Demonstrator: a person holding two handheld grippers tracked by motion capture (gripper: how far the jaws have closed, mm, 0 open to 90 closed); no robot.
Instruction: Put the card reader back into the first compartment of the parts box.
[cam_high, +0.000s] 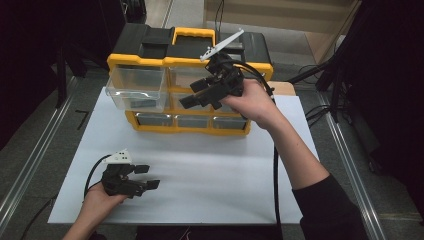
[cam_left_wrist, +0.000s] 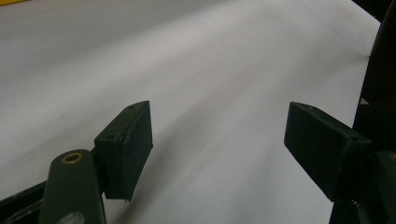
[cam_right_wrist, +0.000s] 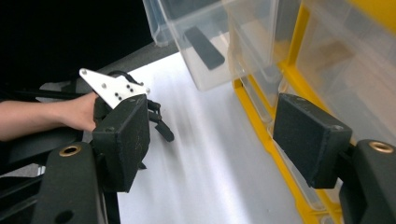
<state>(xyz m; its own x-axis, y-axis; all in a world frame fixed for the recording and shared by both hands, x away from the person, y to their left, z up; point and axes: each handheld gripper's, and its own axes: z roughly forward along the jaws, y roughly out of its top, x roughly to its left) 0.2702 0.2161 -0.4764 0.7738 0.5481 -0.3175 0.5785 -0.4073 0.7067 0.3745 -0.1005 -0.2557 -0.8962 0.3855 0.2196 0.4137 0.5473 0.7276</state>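
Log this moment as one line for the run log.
left tongs: open, low over white sheet | right tongs: open, at organizer drawers | top-left drawer: pulled out

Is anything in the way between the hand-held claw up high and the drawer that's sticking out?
Nothing visible. The right gripper hangs open beside the pulled-out clear drawer, with open air between them.

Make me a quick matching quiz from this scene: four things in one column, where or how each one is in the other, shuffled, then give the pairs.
Things:
1. left hand-held gripper
2. right hand-held gripper
3. top-left clear drawer
4. yellow handle

Places or states:
A. pulled out of the organizer
B. on top of the black lid
C. open, low over the white sheet
D. open, raised in front of the drawers

Pairs: 1-C, 2-D, 3-A, 4-B
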